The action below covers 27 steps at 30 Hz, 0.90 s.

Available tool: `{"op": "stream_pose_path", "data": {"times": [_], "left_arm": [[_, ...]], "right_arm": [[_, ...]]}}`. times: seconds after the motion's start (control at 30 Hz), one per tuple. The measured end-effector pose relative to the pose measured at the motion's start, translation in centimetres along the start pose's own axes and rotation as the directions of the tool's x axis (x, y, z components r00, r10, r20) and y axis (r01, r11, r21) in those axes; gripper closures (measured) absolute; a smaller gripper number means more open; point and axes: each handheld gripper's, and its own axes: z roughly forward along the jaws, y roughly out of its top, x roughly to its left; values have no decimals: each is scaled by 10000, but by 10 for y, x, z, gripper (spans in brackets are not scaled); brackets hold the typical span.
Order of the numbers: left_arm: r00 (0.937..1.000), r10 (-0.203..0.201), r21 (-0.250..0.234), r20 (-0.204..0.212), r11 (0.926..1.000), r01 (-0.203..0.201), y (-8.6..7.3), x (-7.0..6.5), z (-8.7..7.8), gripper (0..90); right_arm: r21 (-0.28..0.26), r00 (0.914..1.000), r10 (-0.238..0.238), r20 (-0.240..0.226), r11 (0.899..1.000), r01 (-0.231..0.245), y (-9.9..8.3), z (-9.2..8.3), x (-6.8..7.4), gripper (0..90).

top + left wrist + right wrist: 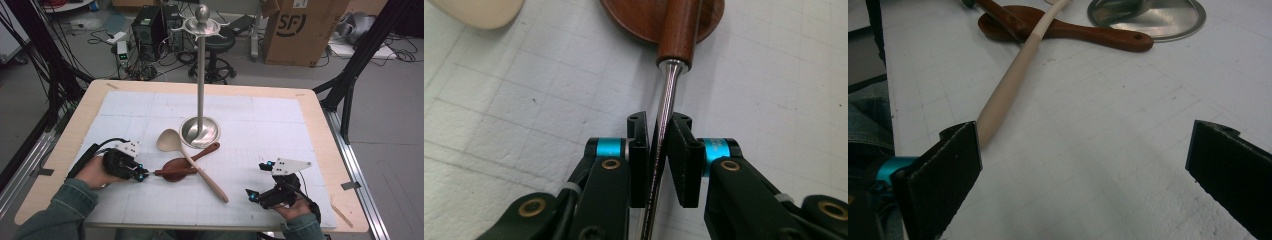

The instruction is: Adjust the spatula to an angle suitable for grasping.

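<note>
Two left tongs (659, 160) pads clamping metal shank (663, 125), wooden handle (679, 30) beyond

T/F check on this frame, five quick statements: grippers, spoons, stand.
1. The left hand-held gripper has its jaws around the thin metal shank of a dark wooden-handled utensil. True.
2. The right hand-held gripper grips the pale beige spoon. False: its jaws stand wide apart with nothing between them; the spoon's handle end lies beside one jaw.
3. The pale beige spoon's handle lies across a dark brown wooden spoon. True.
4. A spoon hangs from the tall silver metal stand. False: its hooks are bare.
5. The stand lies toppled on the white mat. False: it stands upright.
</note>
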Motion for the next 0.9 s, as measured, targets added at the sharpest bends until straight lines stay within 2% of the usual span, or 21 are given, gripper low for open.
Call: {"op": "stream_pose_path", "data": {"times": [0.13,0.23,0.5,0.6,0.9], "left_arm": [[9999,110,-60,34,9999,-110,0,-1,-2,824],[10000,-25,-237,17,9997,25,1,-1,-5,837],[10000,71,-417,-28,9991,-72,2,-4,-9,838],[10000,73,-643,-33,9979,-75,3,-5,-10,839],[10000,52,-865,-15,9962,-53,12,-6,-15,839]], "right_arm": [[13,10000,-21,-20,10000,21,0,1,0,2],[4,10000,-61,-20,10000,61,1,0,1,2],[-75,9999,-57,-88,10000,56,4,2,3,2],[-148,9999,-78,-110,9999,76,7,3,5,3],[-363,9988,-58,-492,9993,40,16,11,10,2]]}}
